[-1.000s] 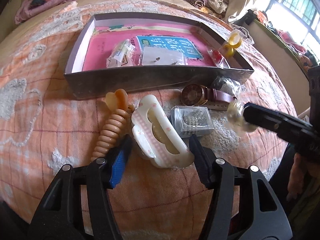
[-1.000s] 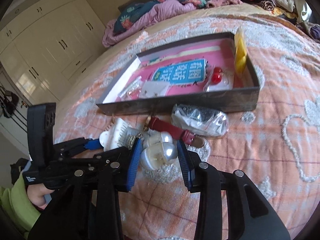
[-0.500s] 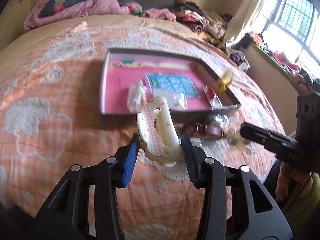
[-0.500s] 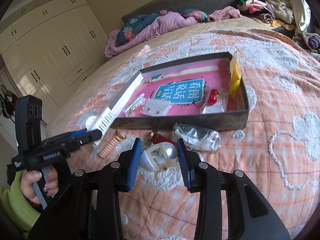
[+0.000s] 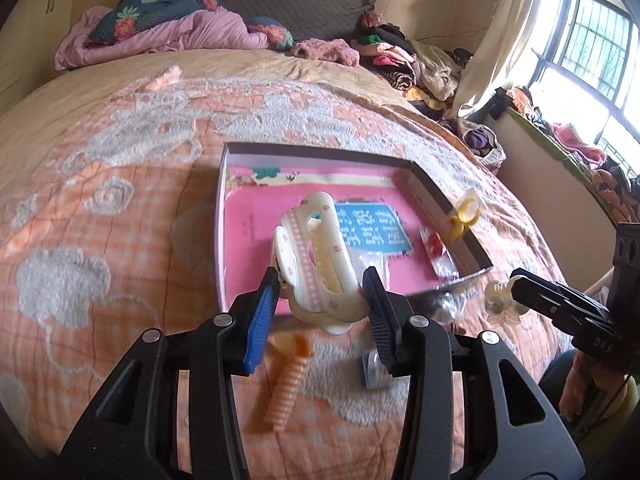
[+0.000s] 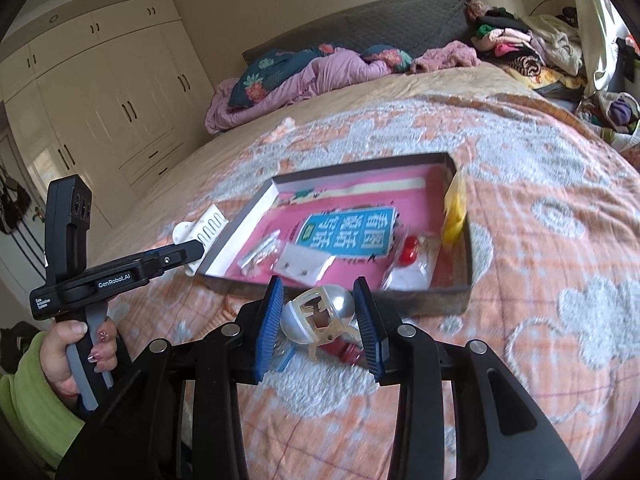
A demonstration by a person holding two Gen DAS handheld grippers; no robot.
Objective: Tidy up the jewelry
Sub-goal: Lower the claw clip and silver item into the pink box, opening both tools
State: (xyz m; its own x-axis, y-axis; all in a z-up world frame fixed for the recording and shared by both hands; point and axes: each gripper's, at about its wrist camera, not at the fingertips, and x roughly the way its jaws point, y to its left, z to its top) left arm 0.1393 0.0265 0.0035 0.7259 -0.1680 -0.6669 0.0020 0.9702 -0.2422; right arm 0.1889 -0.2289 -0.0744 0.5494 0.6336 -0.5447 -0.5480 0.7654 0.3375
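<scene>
Cream hair claw [image 5: 316, 256] upright, pearl clip [image 6: 320, 316] tilted, both above pink-lined box [image 6: 464, 264]

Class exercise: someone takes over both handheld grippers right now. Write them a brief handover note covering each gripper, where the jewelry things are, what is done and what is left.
Left gripper: shut on the white hair claw, held in the air by the box.
Right gripper: shut on the pearl clip, lifted near the box's front wall.
Done: small packets and a red piece lie in the box.
Left: drop both clips in; the peach spiral clip, watch strap and small case remain on the bedspread.
</scene>
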